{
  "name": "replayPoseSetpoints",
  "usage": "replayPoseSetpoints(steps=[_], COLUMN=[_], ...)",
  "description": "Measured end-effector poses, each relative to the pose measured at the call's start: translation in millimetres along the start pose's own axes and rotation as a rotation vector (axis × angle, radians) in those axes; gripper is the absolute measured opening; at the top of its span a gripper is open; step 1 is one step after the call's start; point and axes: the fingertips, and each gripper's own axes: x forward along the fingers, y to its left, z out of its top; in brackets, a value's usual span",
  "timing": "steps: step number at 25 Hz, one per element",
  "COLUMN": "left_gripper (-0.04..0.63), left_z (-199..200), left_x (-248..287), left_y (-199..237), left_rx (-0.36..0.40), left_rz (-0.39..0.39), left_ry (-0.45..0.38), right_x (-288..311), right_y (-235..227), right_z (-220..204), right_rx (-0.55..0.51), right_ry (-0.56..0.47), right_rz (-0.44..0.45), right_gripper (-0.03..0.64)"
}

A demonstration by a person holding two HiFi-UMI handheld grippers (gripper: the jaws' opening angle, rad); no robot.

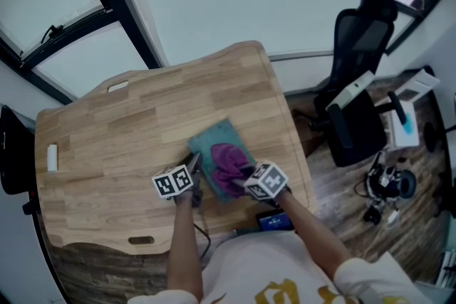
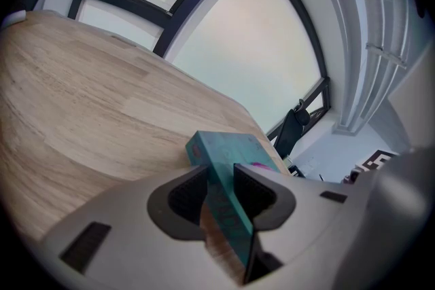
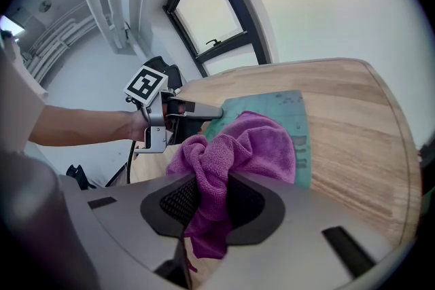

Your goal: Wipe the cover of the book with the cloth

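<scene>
A teal book lies flat on the wooden table, near its front right part. My left gripper is shut on the book's near left edge, the edge standing between its jaws. A purple cloth rests bunched on the book's cover. My right gripper is shut on the purple cloth, which spreads over the teal cover in the right gripper view. The left gripper shows there too, gripping the book's far edge.
A black office chair stands right of the table. A small white object lies near the table's left edge. Windows with dark frames run behind the table. A floor gadget with cables sits at the right.
</scene>
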Motion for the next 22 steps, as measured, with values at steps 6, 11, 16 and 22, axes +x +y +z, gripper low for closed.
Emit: replayPoseSetpoints(steps=[6,11,16,22], left_gripper=[0.124,0.124,0.124,0.124], left_z=[-0.2,-1.0,-0.7,-0.3], left_x=[0.9,-0.2,0.0,-0.4], left_y=[-1.0,-0.5,-0.4,0.1], left_rx=[0.001,0.002,0.002,0.004], left_rz=[0.004,0.005,0.005,0.007], left_ry=[0.002,0.000,0.000,-0.001], right_x=[-9.8,-11.8,-12.3,-14.1], right_y=[-18.8,-23.6,-25.2,-28.1], right_z=[-1.9,-3.7,-2.5,-2.3], right_rx=[0.037,0.048,0.052,0.050], right_ry=[-0.016,-0.025,-0.036,-0.035], right_rz=[-0.026,-0.033,-0.031,-0.039], right_gripper=[0.097,0.097,0.097,0.097])
